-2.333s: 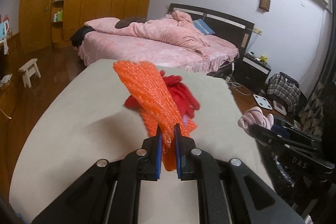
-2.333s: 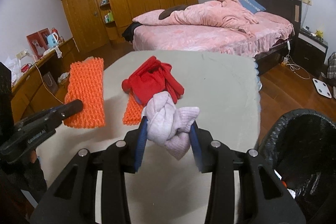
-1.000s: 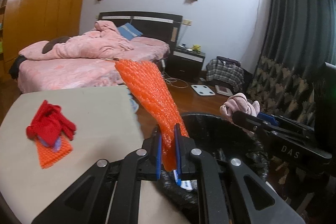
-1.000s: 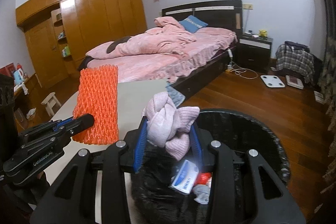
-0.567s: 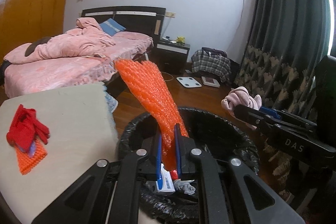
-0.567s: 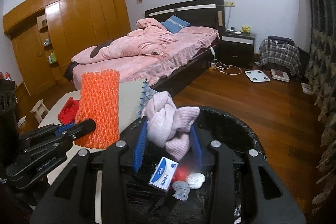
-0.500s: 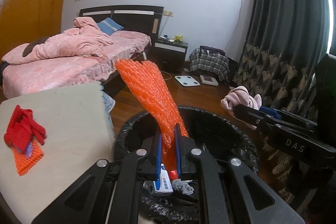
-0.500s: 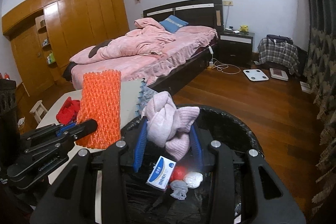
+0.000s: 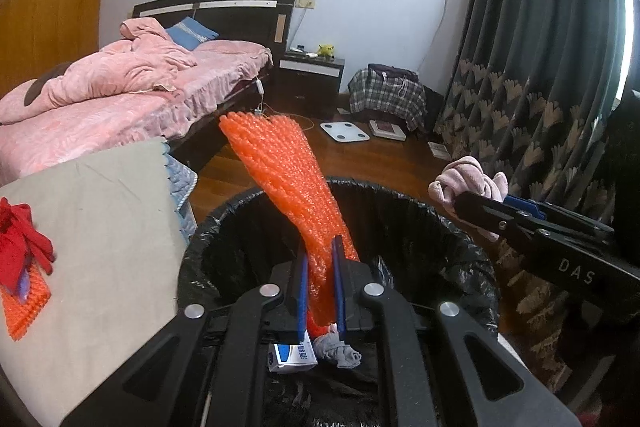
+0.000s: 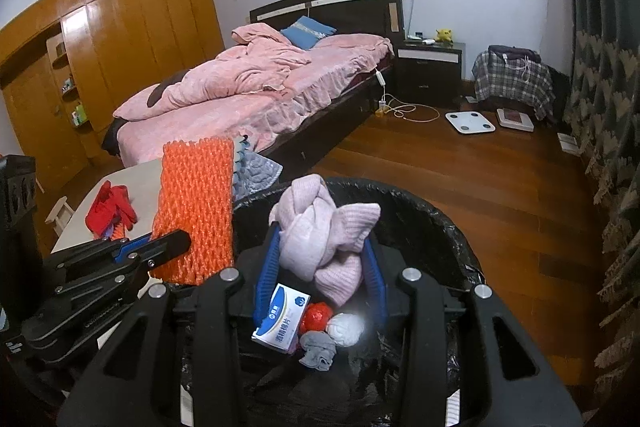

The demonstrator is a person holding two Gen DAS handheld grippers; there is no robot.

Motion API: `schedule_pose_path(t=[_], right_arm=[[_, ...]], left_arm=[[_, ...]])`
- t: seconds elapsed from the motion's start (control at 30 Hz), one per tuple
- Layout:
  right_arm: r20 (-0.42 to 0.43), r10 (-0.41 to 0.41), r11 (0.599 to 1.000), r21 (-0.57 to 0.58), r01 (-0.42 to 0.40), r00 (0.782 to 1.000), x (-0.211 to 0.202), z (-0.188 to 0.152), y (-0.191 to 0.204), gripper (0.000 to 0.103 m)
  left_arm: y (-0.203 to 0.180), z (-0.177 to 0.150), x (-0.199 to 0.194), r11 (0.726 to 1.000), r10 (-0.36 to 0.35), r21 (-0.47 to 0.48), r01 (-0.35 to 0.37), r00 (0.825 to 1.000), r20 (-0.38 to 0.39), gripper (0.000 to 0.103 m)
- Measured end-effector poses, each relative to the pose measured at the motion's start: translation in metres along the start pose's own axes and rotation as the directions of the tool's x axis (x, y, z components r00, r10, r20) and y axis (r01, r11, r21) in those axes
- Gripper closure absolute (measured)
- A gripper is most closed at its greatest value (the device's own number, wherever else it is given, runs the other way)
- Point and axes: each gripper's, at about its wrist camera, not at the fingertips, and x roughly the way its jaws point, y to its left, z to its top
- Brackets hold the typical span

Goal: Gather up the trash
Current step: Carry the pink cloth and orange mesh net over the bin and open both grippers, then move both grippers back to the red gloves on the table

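The left gripper (image 9: 320, 283), at the bottom middle of its view, is pinched tight on the low end of a long orange foam net sleeve (image 9: 284, 179) that sticks up toward the middle of the frame. The right gripper (image 10: 320, 267), at the bottom middle of its view, is squeezed on a knotted ball of pale pink knit cloth (image 10: 320, 231). Both hang over the mouth of a round bin lined with a black plastic bag (image 9: 420, 211). Inside lie a white and blue box (image 10: 280, 323), a red ball (image 10: 318, 315) and grey scraps. This looks like the drop step. Next, the 2 grippers need to let go so both things fall in. A red cloth bundle (image 9: 20, 247) on the grey table (image 9: 112, 227), at the left, waits.
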Motion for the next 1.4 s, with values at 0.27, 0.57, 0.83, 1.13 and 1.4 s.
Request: schedule_pose_path(t=[0.27, 0.57, 0.83, 1.13, 1.4], right_arm=[[-0.01, -0.03, 0.999, 0.015, 0.03, 0.999, 0.007, -0.004, -0.011, 0.049], [0.044, -0.058, 0.998, 0.019, 0.057, 0.997, -0.003, -0.001, -0.008, 0.01], [0.056, -0.007, 1.0, -0.003, 0.007, 0.998, -0.001, 0.005, 0.024, 0.006], [0.028, 0.1, 0.992, -0.078, -0.098, 0.995, 0.03, 0.017, 0.098, 0.006], [0.005, 0.184, 0.973, -0.145, -0.182, 0.983, 0.061, 0.025, 0.166, 0.006]], left_arm=[[0.007, 0.0, 0.01, 0.999, -0.026, -0.03, 0.025, 0.999, -0.033, 0.066], [0.034, -0.005, -0.014, 0.996, 0.062, -0.067, -0.061, 0.998, 0.008, 0.032], [0.084, -0.01, -0.065, 0.97, 0.217, -0.128, -0.207, 0.974, 0.067, 0.013], [0.156, -0.029, -0.114, 0.895, 0.411, -0.22, -0.389, 0.909, 0.067, 0.01], [0.217, -0.049, -0.143, 0.818, 0.534, -0.287, -0.499, 0.844, 0.055, 0.01]])
